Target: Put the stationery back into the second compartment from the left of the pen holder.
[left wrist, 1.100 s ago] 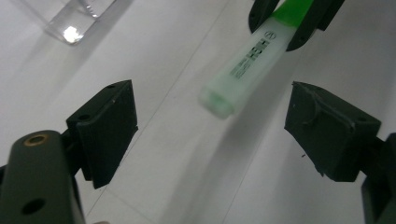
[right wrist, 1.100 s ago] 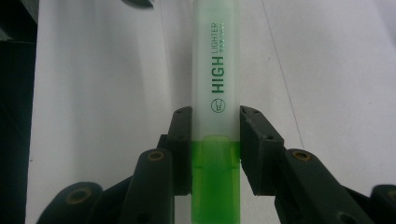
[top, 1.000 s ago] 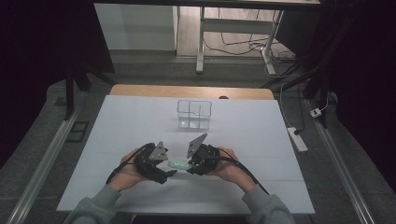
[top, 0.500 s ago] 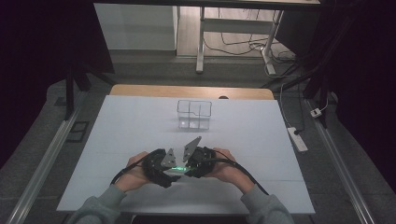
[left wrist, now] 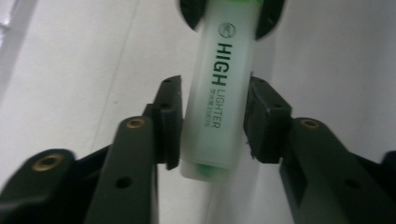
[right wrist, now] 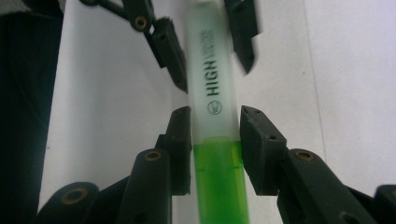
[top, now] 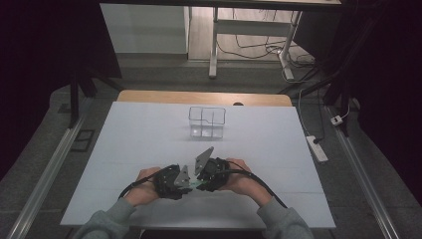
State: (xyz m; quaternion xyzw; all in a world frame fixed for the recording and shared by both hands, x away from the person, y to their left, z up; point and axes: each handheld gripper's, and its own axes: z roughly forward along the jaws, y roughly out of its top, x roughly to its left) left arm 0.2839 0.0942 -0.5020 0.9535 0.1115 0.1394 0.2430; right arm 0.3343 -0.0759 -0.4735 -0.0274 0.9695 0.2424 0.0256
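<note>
Low over the near tabletop [top: 149,129], a green highlighter [left wrist: 220,102] lies lengthwise between two facing tools, left tool [left wrist: 212,123] clamping its pale body, right tool [right wrist: 215,140] clamping where cap meets body.

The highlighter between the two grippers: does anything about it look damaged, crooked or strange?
Nothing stands out. The highlighter looks intact, its printed label clean, and it lies straight between the left gripper and the right gripper, each closed on one end. The green cap sits at the right gripper's end. No ink marks show on the white table.
</note>
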